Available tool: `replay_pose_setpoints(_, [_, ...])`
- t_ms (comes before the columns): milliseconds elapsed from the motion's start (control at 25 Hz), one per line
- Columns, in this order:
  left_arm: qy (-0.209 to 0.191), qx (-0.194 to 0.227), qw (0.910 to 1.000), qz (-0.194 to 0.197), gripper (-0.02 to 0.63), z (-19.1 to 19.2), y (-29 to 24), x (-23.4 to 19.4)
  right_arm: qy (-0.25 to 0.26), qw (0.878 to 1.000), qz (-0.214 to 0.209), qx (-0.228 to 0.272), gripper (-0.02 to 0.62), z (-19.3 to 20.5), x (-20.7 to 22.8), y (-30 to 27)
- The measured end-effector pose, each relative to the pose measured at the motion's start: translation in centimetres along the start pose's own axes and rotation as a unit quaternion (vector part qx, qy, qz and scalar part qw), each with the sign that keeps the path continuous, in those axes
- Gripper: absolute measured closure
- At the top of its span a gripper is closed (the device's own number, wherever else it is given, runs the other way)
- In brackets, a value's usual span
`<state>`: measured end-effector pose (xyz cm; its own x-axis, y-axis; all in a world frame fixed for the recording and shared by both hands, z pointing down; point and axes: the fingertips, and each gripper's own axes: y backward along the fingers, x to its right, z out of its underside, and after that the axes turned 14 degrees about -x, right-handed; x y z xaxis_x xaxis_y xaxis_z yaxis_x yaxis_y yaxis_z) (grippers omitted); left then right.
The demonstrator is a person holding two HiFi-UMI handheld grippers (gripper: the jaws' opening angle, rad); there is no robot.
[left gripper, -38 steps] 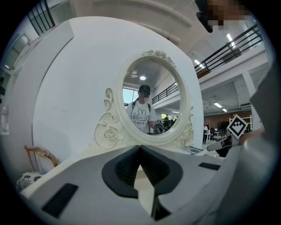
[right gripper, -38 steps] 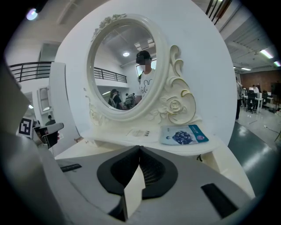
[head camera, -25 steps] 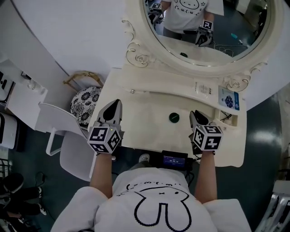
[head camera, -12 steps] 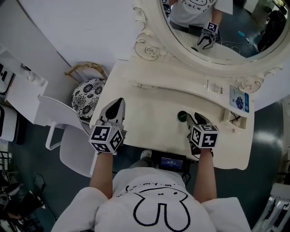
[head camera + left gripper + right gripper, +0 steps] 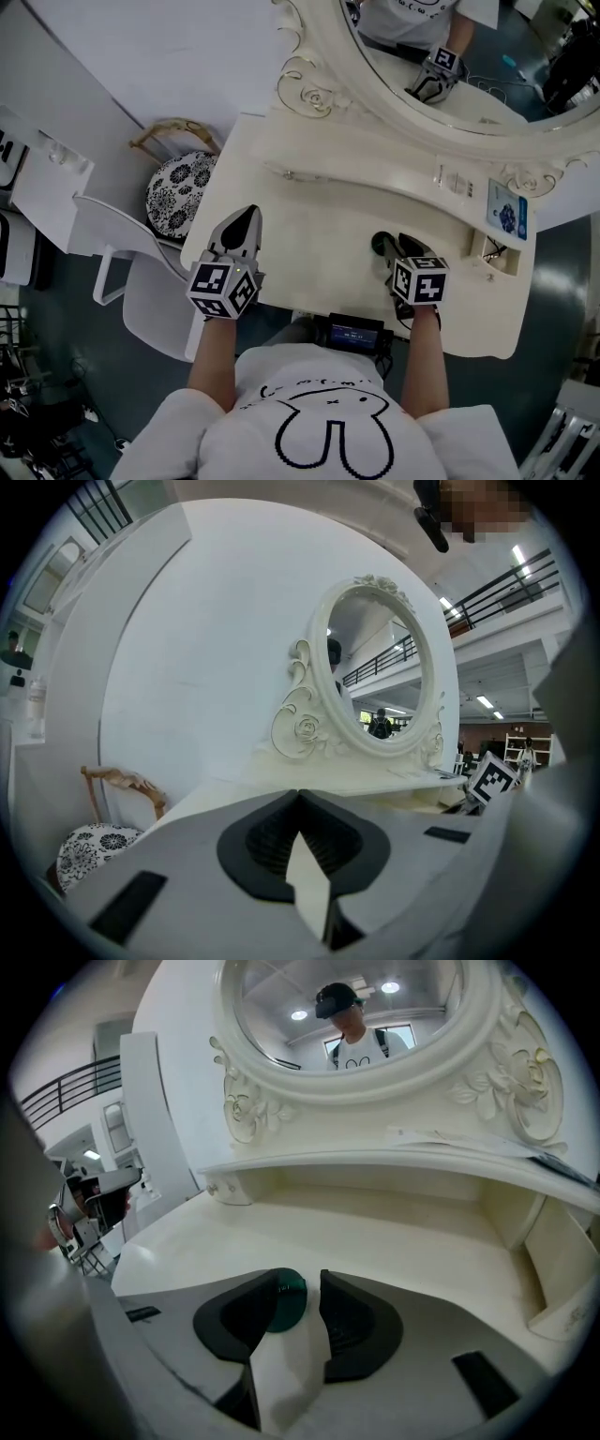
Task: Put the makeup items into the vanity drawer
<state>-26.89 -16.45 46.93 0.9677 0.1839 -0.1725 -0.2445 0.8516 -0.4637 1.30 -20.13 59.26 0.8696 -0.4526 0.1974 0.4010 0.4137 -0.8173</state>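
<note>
My right gripper (image 5: 300,1283) stands open, a green jar (image 5: 284,1302) between its jaws on the cream vanity top (image 5: 309,225); my left gripper (image 5: 298,797) is closed, empty.

No legible text or numbers

A mock dressing corner in a big hall: ornate vanity (image 5: 309,225), mirror (image 5: 487,98); balcony railings (image 5: 506,588) overhead.

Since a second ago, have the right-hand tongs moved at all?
Yes. The right tongs have slid left toward the green round item on the vanity top, which now sits between their open jaws.
</note>
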Motion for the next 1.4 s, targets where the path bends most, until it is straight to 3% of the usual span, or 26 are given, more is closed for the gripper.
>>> replay_pose_setpoints(200, [0.001, -0.001, 1.0, -0.004, 0.601, 0.0, -0.3, -0.2, 0.047, 0.999, 0.008, -0.026, 0.491, 0.1, -0.5, -0.7])
replay_pose_setpoints(360, [0.002, -0.001, 1.0, -0.003, 0.601, 0.0, -0.3, -0.1, 0.027, 0.999, 0.001, -0.03, 0.519, 0.2, -0.6, -0.7])
replay_pose_setpoints(480, [0.004, 0.0, 1.0, -0.002, 0.601, 0.0, -0.1, -0.1, 0.007, 1.0, 0.005, -0.027, 0.588, 0.1, -0.4, -0.4])
replay_pose_setpoints(1000, [0.001, 0.013, 0.9999, 0.009, 0.601, -2.2, 1.4, 1.6, -0.003, 1.0, 0.006, -0.02, 0.589, -0.1, -0.8, 3.4])
replay_pose_setpoints(1400, [0.004, 0.032, 0.9993, 0.021, 0.601, -4.1, 1.2, 4.3, -0.003, 0.999, 0.022, 0.026, 0.591, -2.4, 1.5, 8.1])
